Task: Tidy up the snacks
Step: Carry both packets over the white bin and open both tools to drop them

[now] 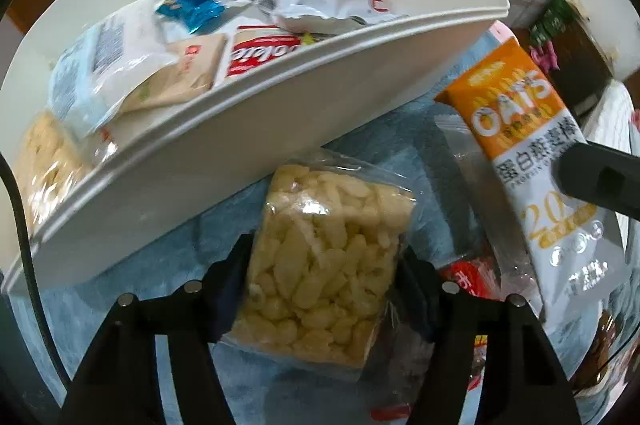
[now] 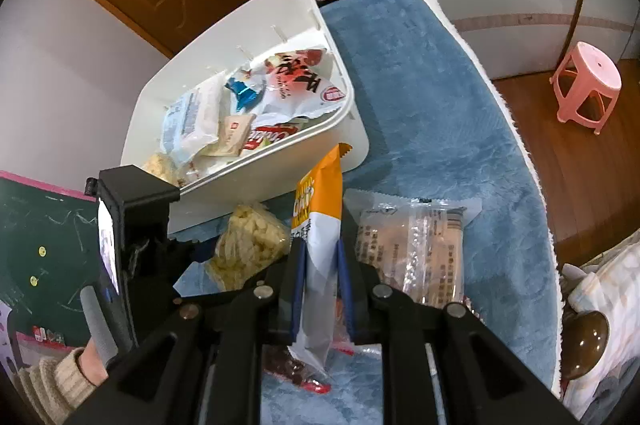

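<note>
A clear packet of puffed rice cake (image 1: 320, 265) lies on the blue blanket just in front of the white bin (image 1: 256, 129). My left gripper (image 1: 324, 253) points down over it, and its pads press on the packet's two sides. My right gripper (image 2: 322, 265) is shut on an orange-and-white oats bar (image 2: 320, 225), which it holds upright and lifted off the blanket; that bar (image 1: 520, 129) also shows at the right of the left wrist view. The bin (image 2: 224, 201) holds several snack packets, among them a second rice cake (image 2: 160, 165).
A clear-wrapped brown bar (image 2: 412, 249) lies right of the right gripper, and a red packet (image 2: 304, 373) lies under it. The blue blanket (image 2: 440, 105) ends at a white edge on the right. A pink stool (image 2: 588, 85) stands on the floor. A person's sleeve (image 2: 52, 381) shows at the lower left.
</note>
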`<action>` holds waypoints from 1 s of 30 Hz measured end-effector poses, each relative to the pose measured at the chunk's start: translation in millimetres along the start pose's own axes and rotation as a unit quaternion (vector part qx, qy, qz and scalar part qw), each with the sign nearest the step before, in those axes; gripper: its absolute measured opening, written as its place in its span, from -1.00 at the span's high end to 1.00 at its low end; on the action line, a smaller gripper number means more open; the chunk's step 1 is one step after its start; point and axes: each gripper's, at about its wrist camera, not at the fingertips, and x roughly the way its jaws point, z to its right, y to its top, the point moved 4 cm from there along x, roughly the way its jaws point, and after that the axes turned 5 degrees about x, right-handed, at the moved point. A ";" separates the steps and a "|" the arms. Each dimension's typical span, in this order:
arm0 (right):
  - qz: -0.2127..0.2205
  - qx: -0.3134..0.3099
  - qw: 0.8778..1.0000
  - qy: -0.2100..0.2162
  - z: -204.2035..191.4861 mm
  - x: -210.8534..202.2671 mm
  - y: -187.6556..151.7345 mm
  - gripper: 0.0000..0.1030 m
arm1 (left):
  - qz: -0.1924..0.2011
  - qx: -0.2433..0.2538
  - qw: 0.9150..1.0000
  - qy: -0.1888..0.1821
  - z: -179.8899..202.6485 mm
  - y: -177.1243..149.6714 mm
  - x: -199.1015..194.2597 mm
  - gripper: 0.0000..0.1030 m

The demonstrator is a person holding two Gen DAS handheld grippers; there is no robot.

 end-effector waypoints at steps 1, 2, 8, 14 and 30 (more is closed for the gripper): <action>0.001 -0.003 1.000 0.000 -2.3 -2.0 -0.6 0.68 | 0.001 -0.006 1.000 0.001 -2.3 -2.2 -3.0 -0.24; 0.003 -0.006 1.000 0.001 -4.3 -4.4 -1.7 0.68 | 0.004 -0.013 1.000 0.004 -3.8 -6.4 -7.5 -0.23; 0.015 -0.035 0.999 0.011 -22.7 -25.1 -8.9 0.68 | 0.040 -0.043 0.998 0.014 -13.4 -33.3 -60.4 -0.23; 0.042 -0.075 0.996 0.029 -55.2 -54.3 -11.6 0.68 | 0.100 -0.072 0.992 0.039 -33.5 -38.1 -135.8 -0.23; 0.172 -0.135 0.974 0.049 -146.9 -119.9 63.9 0.68 | 0.224 -0.114 0.961 0.115 -97.5 32.4 -259.9 -0.23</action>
